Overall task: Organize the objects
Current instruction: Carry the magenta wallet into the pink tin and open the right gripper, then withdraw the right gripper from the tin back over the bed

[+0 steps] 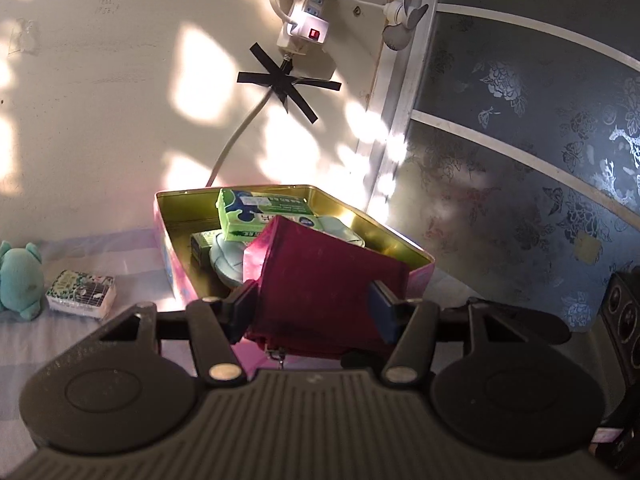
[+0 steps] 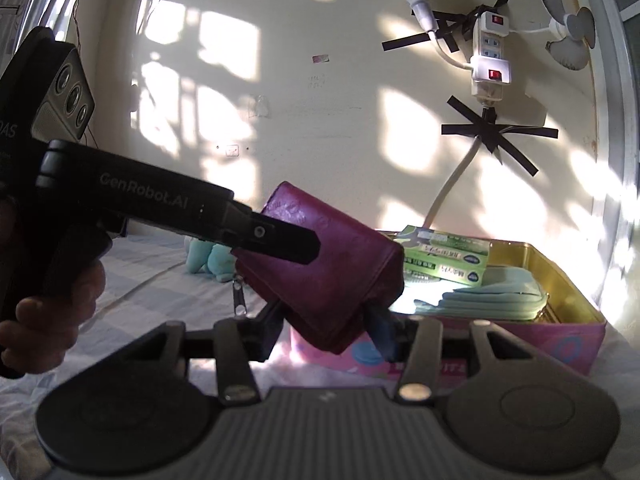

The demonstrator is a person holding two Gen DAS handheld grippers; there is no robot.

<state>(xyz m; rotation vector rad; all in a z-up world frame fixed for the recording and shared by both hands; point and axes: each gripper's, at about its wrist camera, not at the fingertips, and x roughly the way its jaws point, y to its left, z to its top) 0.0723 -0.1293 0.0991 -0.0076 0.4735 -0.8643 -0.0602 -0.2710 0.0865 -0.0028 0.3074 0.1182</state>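
Note:
A maroon wallet [image 1: 320,280] is held in the air just in front of the pink tin box [image 1: 172,248] with its gold inside. My left gripper [image 1: 312,308] is shut on the wallet across its width. In the right wrist view the left gripper's finger [image 2: 288,240] lies across the wallet [image 2: 332,280], and my right gripper [image 2: 324,332] has its pads at the wallet's lower end; whether it grips is unclear. The box [image 2: 576,336] holds green cartons [image 1: 260,212] and pale blue items [image 2: 492,292].
A teal plush toy [image 1: 18,280] and a small patterned packet [image 1: 82,294] lie on the checked bedsheet [image 2: 160,280] left of the box. A power strip [image 1: 310,16] and cable are taped to the wall. A patterned glass panel [image 1: 540,160] stands at the right.

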